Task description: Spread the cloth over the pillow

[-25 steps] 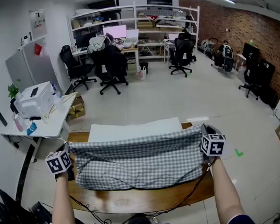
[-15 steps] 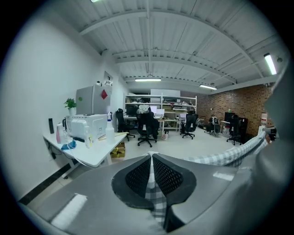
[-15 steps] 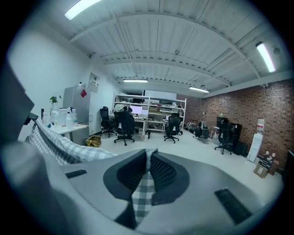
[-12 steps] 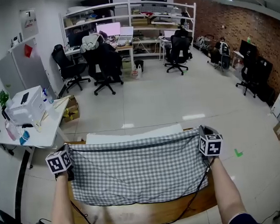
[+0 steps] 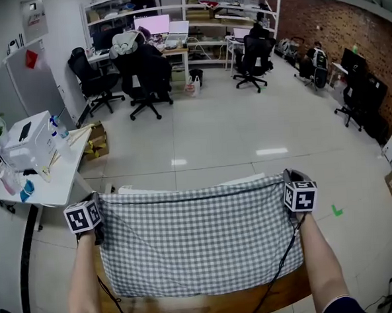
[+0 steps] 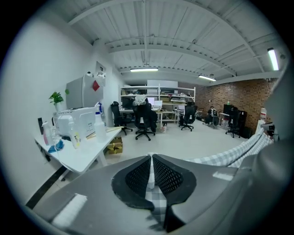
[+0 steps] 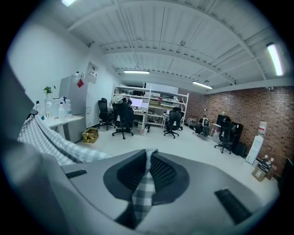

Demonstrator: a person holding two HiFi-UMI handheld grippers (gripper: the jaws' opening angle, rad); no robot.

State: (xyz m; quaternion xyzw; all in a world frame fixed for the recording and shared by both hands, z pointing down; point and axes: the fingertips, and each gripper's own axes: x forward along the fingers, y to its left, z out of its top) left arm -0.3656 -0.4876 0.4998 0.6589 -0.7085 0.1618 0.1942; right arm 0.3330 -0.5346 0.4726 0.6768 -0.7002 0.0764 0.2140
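From where I stand, the job looks most of the way done. The checked cloth [image 5: 198, 242] is stretched wide between the two grippers. The left gripper [image 5: 96, 203] has one far corner and the right gripper [image 5: 285, 179] has the other. In each gripper view the fingers [image 6: 138, 176] are closed tight on a pinch of checked fabric that runs up between the pads, so neither corner has been let go. The far hem runs in a fairly straight line from one gripper to the other. Beyond it only a thin white sliver of the pillow [image 5: 128, 189] shows; the rest of the pillow is under the cloth. The near hem falls just short of the front edge of the wooden table [image 5: 192, 309], where a strip of bare wood shows. I cannot tell whether the fabric already rests on the pillow or hangs just above it. As I judge it, three things are left: bring the far hem over that last white strip, settle the cloth down, and open both grippers so the corners lie flat. There may be a little smoothing after that.
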